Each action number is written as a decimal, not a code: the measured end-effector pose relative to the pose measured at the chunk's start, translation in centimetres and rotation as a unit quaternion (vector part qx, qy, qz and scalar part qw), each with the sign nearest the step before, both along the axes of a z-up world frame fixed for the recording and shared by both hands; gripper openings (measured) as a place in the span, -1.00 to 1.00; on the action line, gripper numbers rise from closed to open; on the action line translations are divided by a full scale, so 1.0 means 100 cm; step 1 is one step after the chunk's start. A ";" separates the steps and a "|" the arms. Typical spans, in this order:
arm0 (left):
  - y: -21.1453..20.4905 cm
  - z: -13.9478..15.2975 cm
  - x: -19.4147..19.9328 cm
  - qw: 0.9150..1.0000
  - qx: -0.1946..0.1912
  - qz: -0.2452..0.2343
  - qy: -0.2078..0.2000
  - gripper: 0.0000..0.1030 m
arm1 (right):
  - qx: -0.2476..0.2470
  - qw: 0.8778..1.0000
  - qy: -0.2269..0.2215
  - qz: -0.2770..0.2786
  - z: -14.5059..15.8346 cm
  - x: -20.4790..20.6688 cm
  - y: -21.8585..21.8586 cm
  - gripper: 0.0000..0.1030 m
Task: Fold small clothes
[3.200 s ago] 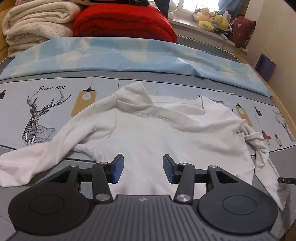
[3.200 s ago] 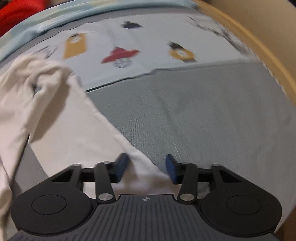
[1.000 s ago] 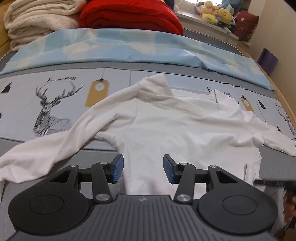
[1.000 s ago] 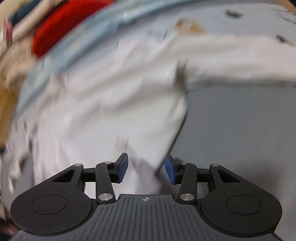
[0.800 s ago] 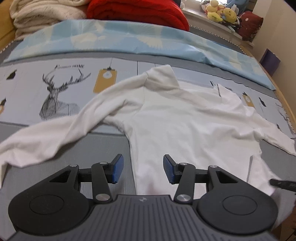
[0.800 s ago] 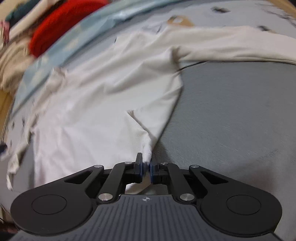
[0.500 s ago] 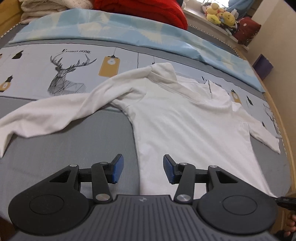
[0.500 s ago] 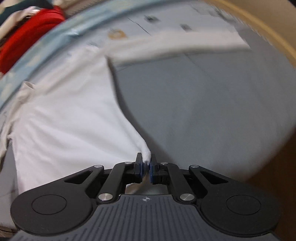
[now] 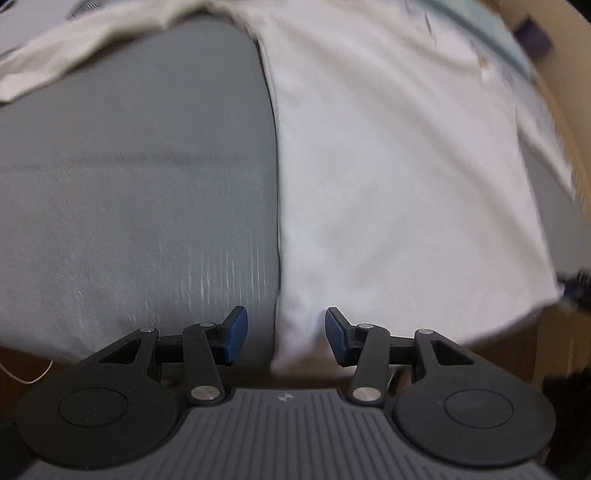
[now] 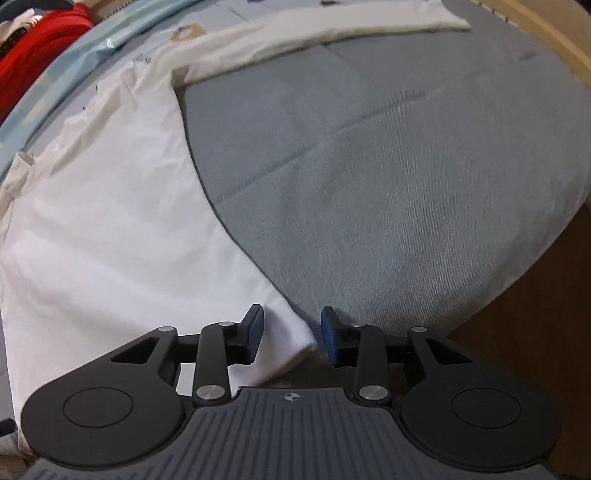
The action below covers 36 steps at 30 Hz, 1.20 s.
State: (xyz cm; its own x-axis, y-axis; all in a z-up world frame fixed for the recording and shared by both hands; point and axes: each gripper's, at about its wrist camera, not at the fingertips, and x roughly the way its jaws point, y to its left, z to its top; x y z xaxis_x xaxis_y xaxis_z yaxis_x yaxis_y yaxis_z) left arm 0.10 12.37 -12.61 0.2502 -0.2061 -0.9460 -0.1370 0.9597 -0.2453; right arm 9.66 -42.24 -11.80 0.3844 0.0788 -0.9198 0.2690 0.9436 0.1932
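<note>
Your left gripper (image 9: 282, 334) points steeply down at the near edge of the bed (image 9: 129, 184). Its jaws stand about half apart, nothing pinched. The white shirt (image 9: 399, 177) has its lower left hem corner lying between the blue pads (image 9: 232, 334), and the pads are clear of the cloth. The picture is motion-blurred.

Your right gripper (image 10: 291, 334) sits at the other hem corner. Its jaws are opening; the hem corner of the white shirt (image 10: 110, 229) lies between them, loose on the grey cover, pads not pressing.

The shirt lies spread flat across the grey part of the bed, hem along the near edge. One sleeve (image 10: 314, 29) stretches out toward the right edge, the other (image 9: 74, 51) toward the left. A red blanket (image 10: 37, 48) sits at the far left corner in the right wrist view.
</note>
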 end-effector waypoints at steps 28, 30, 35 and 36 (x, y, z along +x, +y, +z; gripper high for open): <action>0.030 0.014 -0.024 0.998 0.008 -0.028 -0.050 -0.87 | -0.023 0.996 0.026 0.085 0.014 -0.034 0.036 -0.84; 0.029 0.013 -0.025 0.998 0.010 -0.038 -0.047 -0.81 | -0.026 0.996 0.012 0.085 0.016 -0.036 0.042 -0.73; 0.024 -0.005 -0.021 0.996 0.059 -0.063 -0.006 -0.77 | -0.061 0.990 0.050 0.117 0.001 -0.033 0.052 -0.65; 0.024 0.000 -0.020 0.996 0.053 -0.061 -0.022 -0.77 | -0.067 0.989 0.056 0.118 -0.001 -0.034 0.052 -0.64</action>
State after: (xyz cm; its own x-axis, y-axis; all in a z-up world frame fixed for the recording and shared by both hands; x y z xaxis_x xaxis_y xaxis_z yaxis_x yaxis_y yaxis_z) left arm -1.94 14.73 -12.64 0.2709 -0.1366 -0.9529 -0.0088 0.9895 -0.1443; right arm 6.29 -37.01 -11.93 0.2642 0.0291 -0.9640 0.0517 0.9977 0.0443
